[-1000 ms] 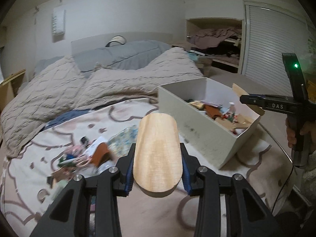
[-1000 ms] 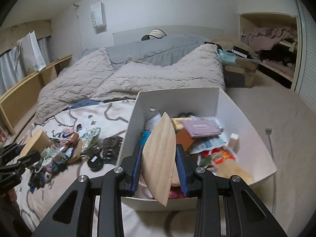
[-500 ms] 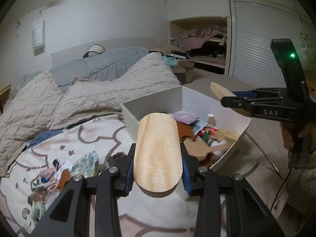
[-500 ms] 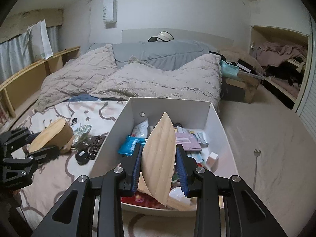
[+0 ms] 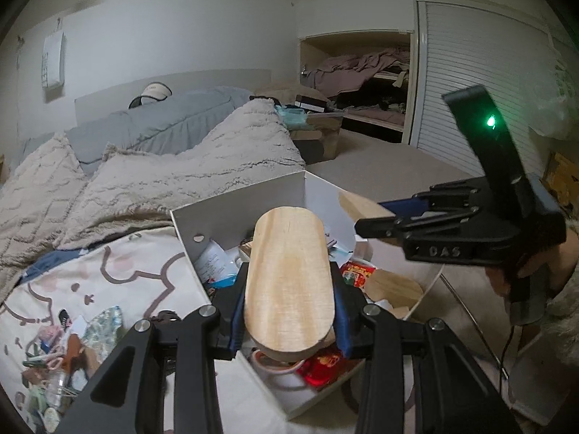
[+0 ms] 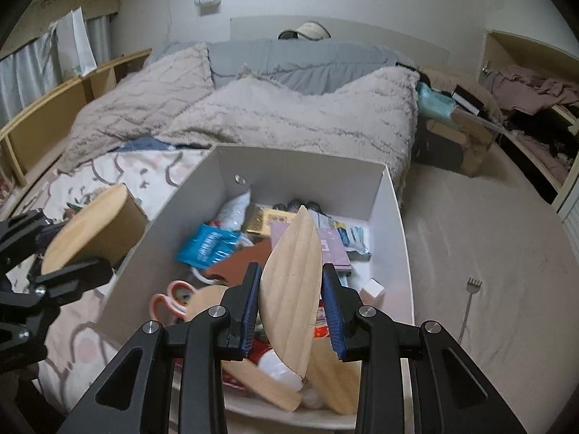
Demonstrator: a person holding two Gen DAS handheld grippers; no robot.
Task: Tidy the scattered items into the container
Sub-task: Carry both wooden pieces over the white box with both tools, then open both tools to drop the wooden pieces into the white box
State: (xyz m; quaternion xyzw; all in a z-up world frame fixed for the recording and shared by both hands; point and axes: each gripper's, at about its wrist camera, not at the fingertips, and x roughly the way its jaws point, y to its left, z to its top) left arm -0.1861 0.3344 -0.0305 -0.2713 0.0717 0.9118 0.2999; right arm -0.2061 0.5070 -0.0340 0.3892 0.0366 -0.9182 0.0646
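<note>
White box (image 6: 392, 217): on the bed (image 6: 152, 170), part-filled with packets and wooden pieces. Left tongs (image 5: 287, 311): clamped on an oval wooden board (image 5: 289, 282), above the box's near left corner. Right tongs (image 6: 291, 307): clamped on a pointed wooden board (image 6: 293, 289), over the box. Loose small items (image 5: 61, 347): left of the box, too blurred to identify.

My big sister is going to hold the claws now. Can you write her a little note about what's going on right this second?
Left claw: shut on a rounded wooden piece, held over the white box.
Right claw: shut on a pointed wooden piece, also over the box.
Done: the box already holds packets, scissors and other wooden shapes.
Left: drop both pieces in, then fetch the pile of small items lying on the bedsheet to the left of the box.
</note>
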